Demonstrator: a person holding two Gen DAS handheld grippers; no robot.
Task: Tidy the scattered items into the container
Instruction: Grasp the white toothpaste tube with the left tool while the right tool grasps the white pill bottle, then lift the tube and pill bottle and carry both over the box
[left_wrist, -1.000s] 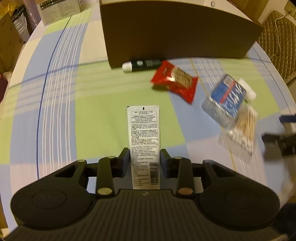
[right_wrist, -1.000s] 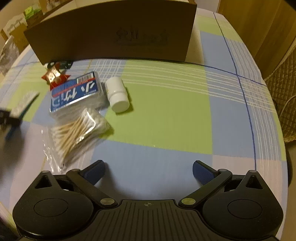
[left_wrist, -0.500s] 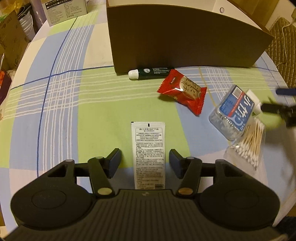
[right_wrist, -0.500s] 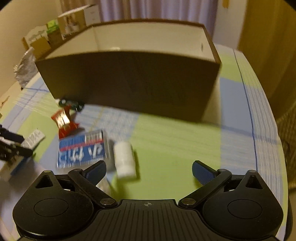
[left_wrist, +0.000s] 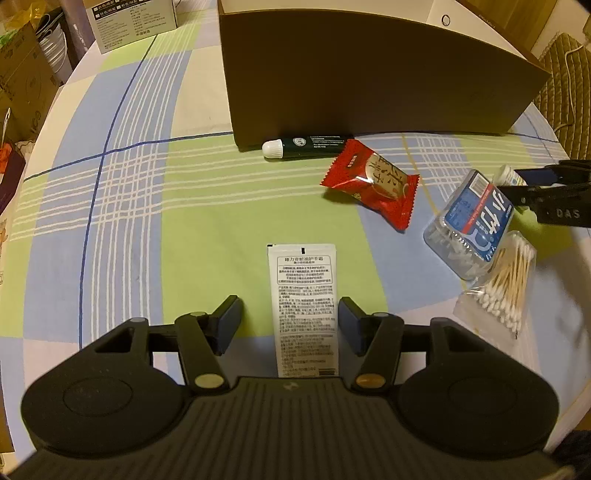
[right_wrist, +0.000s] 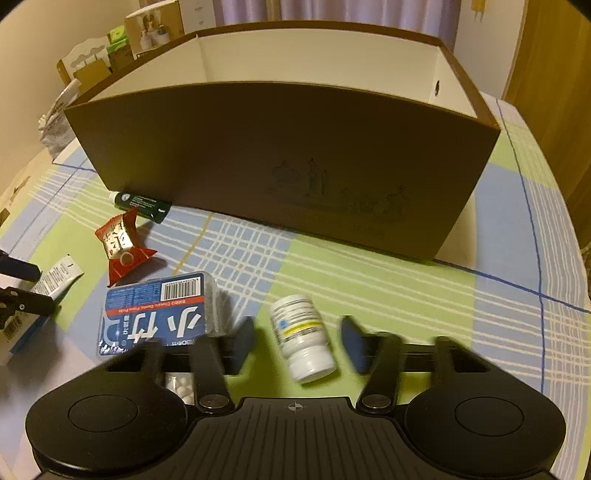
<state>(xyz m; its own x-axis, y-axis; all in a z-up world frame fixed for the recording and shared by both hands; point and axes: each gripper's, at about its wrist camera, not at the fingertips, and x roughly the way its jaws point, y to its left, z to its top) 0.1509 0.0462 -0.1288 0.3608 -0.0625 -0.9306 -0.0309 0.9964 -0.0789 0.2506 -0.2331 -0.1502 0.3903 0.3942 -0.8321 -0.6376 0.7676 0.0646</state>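
My right gripper (right_wrist: 297, 339), jaws apart, straddles the lying white pill bottle (right_wrist: 301, 338); left gripper (left_wrist: 290, 319), apart, flanks the white sachet (left_wrist: 304, 302); checked tablecloth (left_wrist: 122, 206).

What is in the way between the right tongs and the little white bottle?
Nothing visible. The white bottle lies on its side on the tablecloth, already in the gap between the open right tongs, with bare cloth on both sides of it. The blue-labelled box sits off to the left, outside that gap.

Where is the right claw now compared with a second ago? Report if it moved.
Yes. The right claw has moved toward the brown box and now straddles the white bottle, fingers open.
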